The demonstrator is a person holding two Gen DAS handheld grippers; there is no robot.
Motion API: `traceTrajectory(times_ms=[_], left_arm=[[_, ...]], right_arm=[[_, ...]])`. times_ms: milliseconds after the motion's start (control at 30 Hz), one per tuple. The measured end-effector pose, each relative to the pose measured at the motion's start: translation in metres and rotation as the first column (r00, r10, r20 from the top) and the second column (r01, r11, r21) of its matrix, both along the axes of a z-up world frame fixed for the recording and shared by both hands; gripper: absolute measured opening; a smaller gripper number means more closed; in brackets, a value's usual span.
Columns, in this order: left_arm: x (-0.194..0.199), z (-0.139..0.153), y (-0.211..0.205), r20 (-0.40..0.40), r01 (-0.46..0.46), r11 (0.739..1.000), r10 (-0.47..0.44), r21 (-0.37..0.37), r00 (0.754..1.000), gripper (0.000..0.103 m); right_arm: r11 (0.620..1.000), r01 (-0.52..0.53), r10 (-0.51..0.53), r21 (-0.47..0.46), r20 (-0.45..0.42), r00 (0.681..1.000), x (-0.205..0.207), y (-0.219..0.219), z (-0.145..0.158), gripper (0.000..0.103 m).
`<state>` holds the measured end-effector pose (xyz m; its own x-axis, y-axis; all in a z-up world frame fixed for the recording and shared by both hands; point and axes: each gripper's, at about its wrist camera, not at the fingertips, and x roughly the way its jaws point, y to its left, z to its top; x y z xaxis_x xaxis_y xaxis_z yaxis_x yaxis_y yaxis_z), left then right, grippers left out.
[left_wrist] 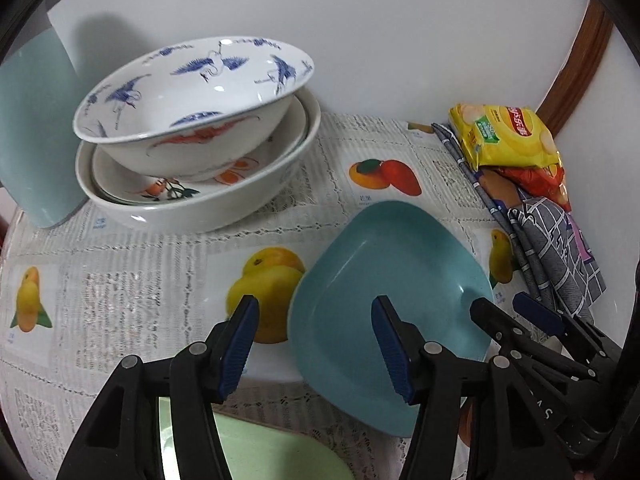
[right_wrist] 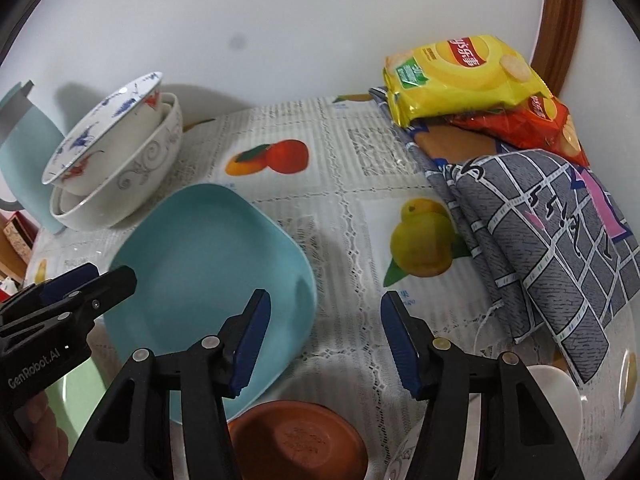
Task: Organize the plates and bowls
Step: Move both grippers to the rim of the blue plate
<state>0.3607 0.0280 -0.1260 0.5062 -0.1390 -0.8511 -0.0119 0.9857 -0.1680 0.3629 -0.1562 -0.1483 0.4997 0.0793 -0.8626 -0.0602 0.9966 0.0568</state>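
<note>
A teal square plate lies on the fruit-print tablecloth. My left gripper is open and straddles the plate's left rim: one finger hangs over the cloth, the other over the plate. My right gripper is open too, straddling the opposite rim, and also shows at the right of the left wrist view. No pad presses on the plate. A stack of white patterned bowls stands at the back left, with the top blue-crane bowl tilted.
A teal jug stands left of the stack against the wall. Snack bags and a folded grey cloth fill the back right. Near me lie a light green plate, a brown saucer and a white bowl.
</note>
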Motion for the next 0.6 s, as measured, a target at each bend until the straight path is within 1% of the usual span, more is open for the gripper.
traceTrajectory(times_ms=[167,233,333,400,433,500,533,567,600], left_arm=[[0.002,-0.005,-0.003,-0.008,0.007,1.0,-0.007,0.028,1.0,0.054],[0.003,-0.007,-0.003,-0.009,0.006,0.999,-0.006,0.031,1.0,0.052],[0.005,-0.011,-0.001,-0.02,0.0,0.999,0.001,0.034,1.0,0.046],[0.006,-0.013,-0.001,-0.025,0.004,1.0,-0.003,0.031,1.0,0.041],[0.007,-0.015,-0.001,-0.029,0.005,0.999,-0.004,0.031,1.0,0.039],[0.006,-0.017,-0.002,-0.035,0.009,0.999,-0.008,0.03,0.999,0.031],[0.007,-0.019,-0.003,-0.041,0.013,1.0,-0.012,0.026,0.999,0.031],[0.008,-0.021,-0.004,-0.045,0.013,1.0,-0.012,0.026,0.999,0.027],[0.008,-0.023,-0.004,-0.049,0.014,1.0,-0.013,0.026,0.999,0.021]], right_arm=[[1.0,-0.004,0.004,-0.025,-0.008,1.0,0.002,0.005,-0.005,0.056],[1.0,-0.009,0.009,-0.024,-0.015,1.0,0.004,0.007,-0.007,0.054],[1.0,-0.012,0.011,-0.028,-0.021,1.0,0.005,0.009,-0.01,0.052],[0.999,-0.009,0.009,-0.03,-0.025,1.0,0.006,0.01,-0.012,0.049],[1.0,-0.008,0.007,-0.03,-0.029,1.0,0.007,0.011,-0.014,0.046],[0.999,-0.003,0.001,-0.044,-0.043,0.999,0.009,0.013,-0.018,0.038],[0.999,-0.002,0.0,-0.047,-0.047,0.999,0.01,0.014,-0.02,0.031],[0.999,0.0,-0.002,-0.042,-0.05,0.999,0.011,0.014,-0.021,0.025],[1.0,0.01,-0.011,-0.024,-0.05,0.999,0.011,0.013,-0.023,0.022]])
